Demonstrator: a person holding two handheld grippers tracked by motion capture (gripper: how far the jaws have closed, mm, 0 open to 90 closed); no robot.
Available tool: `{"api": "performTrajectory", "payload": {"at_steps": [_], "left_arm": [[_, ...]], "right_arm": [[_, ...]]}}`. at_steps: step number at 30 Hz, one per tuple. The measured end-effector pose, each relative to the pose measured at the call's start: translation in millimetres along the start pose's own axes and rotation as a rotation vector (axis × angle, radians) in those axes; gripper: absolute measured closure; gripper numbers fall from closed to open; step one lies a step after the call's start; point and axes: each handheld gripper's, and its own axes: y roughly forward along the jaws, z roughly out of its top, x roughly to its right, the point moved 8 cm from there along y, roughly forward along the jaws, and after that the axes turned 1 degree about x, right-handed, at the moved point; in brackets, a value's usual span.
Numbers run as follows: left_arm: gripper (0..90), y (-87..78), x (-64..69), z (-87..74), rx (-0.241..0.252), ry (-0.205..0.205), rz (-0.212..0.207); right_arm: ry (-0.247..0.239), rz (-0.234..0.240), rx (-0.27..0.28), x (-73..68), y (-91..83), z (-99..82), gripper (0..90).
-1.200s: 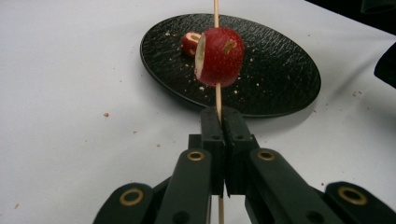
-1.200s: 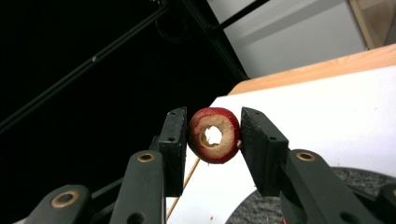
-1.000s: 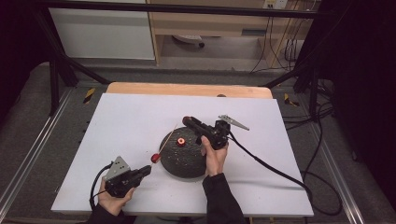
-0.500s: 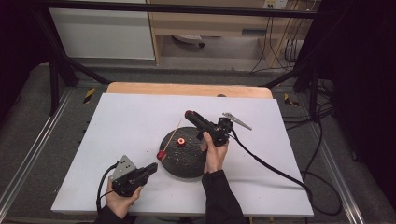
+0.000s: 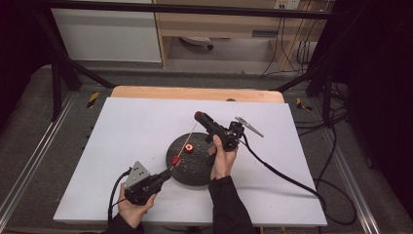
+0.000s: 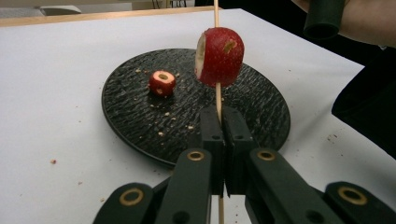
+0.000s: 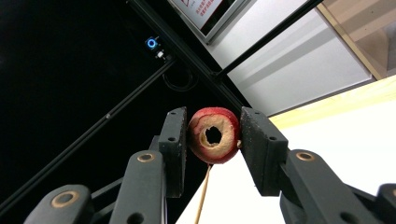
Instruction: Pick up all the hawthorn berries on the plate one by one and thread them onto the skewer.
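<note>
My left gripper [image 5: 167, 174] [image 6: 222, 114] is shut on a thin wooden skewer [image 5: 187, 142] [image 6: 217, 95] near its lower end. A red fruit piece [image 5: 175, 161] [image 6: 220, 56] is threaded on the skewer just above the jaws. The skewer slants up over a black round plate [image 5: 195, 170] [image 6: 135, 121]. A small cored red piece [image 5: 188, 147] [image 6: 162, 82] lies on that plate. My right gripper [image 5: 199, 117] [image 7: 214, 126] is raised above the plate's far edge, shut on a red fruit slice [image 7: 214, 135] with a hole through it. The skewer's tip [image 7: 202, 200] ends just under this slice.
The plate sits on a white tabletop [image 5: 122, 131] with a wooden strip [image 5: 195, 93] along its far edge. Crumbs dot the plate and the table. A cable [image 5: 282, 175] trails from the right gripper across the table's right side. A black frame [image 5: 63, 73] and shelving stand beyond.
My left gripper has moved right toward the plate, bringing the skewer and its threaded piece closer under the right gripper. The right gripper has kept its place with the slice.
</note>
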Motion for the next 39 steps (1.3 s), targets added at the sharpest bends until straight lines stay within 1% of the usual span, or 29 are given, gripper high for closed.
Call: {"api": "performTrajectory", "payload": {"at_steps": [8,13,21,28,30,34,37,39], "left_arm": [[88.7,2.3,1.8,0.8,0.006,-0.011,0.002],[88.7,2.0,1.5,0.8,0.013,-0.018,0.005],[88.6,0.5,1.1,1.7,0.022,-0.019,0.013],[88.6,2.8,2.6,1.5,0.020,-0.017,0.012],[88.7,2.8,2.6,1.8,0.024,-0.018,0.018],[88.7,3.3,2.8,2.7,0.028,-0.032,0.018],[88.6,5.7,5.3,3.9,0.033,-0.038,0.021],[88.6,7.6,6.6,5.3,0.039,-0.043,0.030]], "right_arm": [[0.010,0.008,0.013,-1.4,-0.4,1.0,62.8],[0.017,0.009,0.012,-1.4,-0.3,0.4,62.9],[0.017,0.008,0.015,-1.3,-0.5,1.9,62.9],[0.021,0.010,0.017,-1.7,-0.5,1.3,62.9],[0.024,0.009,0.015,-1.5,-0.2,0.8,62.9],[0.027,0.011,0.017,-1.6,-0.1,-0.6,62.9],[0.041,0.016,0.020,-1.8,0.4,-1.3,62.9],[0.043,0.016,0.024,-1.6,0.2,-1.7,63.0]]}}
